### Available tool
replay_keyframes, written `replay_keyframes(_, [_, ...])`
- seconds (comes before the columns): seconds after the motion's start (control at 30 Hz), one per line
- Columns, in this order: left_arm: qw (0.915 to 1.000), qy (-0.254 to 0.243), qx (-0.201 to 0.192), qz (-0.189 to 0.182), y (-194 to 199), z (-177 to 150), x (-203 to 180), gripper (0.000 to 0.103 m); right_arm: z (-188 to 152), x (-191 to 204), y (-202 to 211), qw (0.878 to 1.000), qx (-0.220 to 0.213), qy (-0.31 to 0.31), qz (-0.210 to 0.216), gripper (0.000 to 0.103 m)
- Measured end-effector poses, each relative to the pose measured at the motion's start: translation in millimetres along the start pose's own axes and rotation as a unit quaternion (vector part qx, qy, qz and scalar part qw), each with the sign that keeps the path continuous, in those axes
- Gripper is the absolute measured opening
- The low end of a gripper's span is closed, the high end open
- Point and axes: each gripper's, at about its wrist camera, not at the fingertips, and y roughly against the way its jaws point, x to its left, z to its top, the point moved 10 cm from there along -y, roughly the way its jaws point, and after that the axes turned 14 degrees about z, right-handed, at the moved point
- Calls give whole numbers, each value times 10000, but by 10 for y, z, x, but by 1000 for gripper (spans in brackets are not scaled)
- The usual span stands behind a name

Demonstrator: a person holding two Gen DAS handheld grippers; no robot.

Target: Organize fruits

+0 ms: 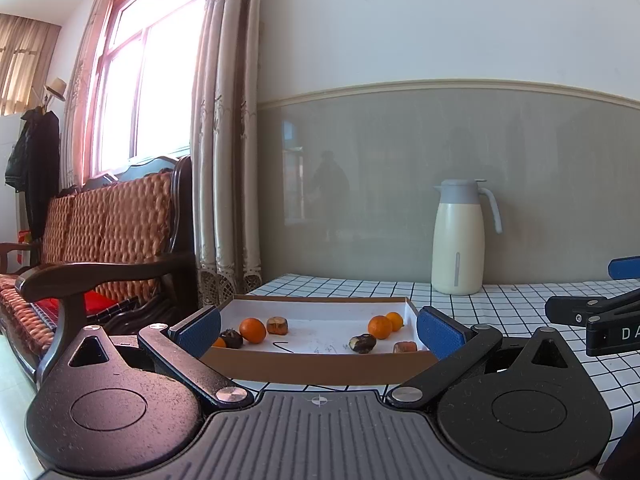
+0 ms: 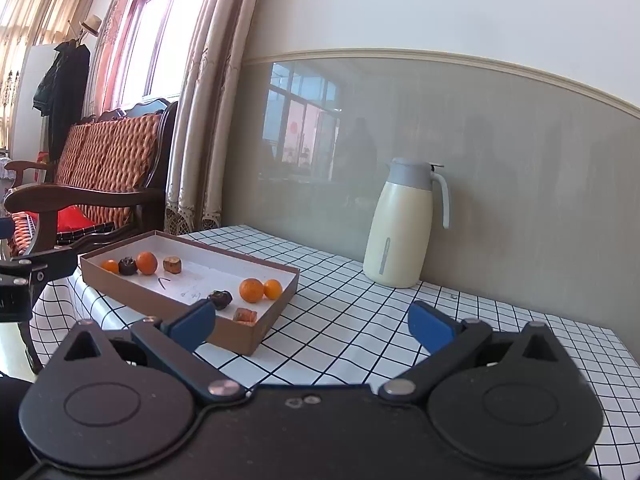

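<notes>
Currently both your tongs are spread wide and hold nothing. Left tongs (image 1: 318,330) sit low at the near edge of the box (image 1: 320,366), blue pads either side of it, pointing straight into it. Right tongs (image 2: 312,324) hover over bare checked cloth (image 2: 360,320) to the right of the box (image 2: 168,304); their left pad overlaps the box's near right corner in view, contact unclear.

The box is a shallow brown cardboard tray with a white floor and some pen marks, lying at the left end of the surface (image 2: 520,332), near the curtain. All fruit is inside it, in two loose groups:
- Left group: small orange (image 2: 109,266), dark shrivelled fruit (image 2: 128,266), bigger orange (image 2: 146,263), brown chunk (image 2: 173,265). The first three sit close in a row.
- Right group: dark fruit (image 2: 220,299), orange (image 2: 251,290) just beside a smaller orange (image 2: 272,289), reddish-brown chunk (image 2: 245,315) in the near right corner.

From the left wrist view the same layout shows: orange (image 1: 253,330) and brown chunk (image 1: 277,325) on the left, two oranges (image 1: 380,326) touching on the right.

A cream jug (image 2: 396,228) with grey lid and handle stands by the wall, well apart from the box.
</notes>
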Motion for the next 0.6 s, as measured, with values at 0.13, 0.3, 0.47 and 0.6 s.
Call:
replay_keyframes(0.13, [10000, 9, 1, -1, 3, -3, 12, 103, 3, 2, -2, 10000, -2, 6, 5, 97])
replay_keyframes(0.3, [10000, -3, -6, -5, 8, -8, 16, 103, 3, 1, 0, 10000, -1, -2, 6, 97])
replay_keyframes(0.47, [10000, -5, -9, -7, 8, -13, 11, 103, -4, -8, 1, 10000, 0, -8, 2, 97])
replay_keyframes(0.6, [10000, -2, -11, -3, 8, -13, 13, 103, -3, -7, 2, 10000, 1, -12, 3, 97])
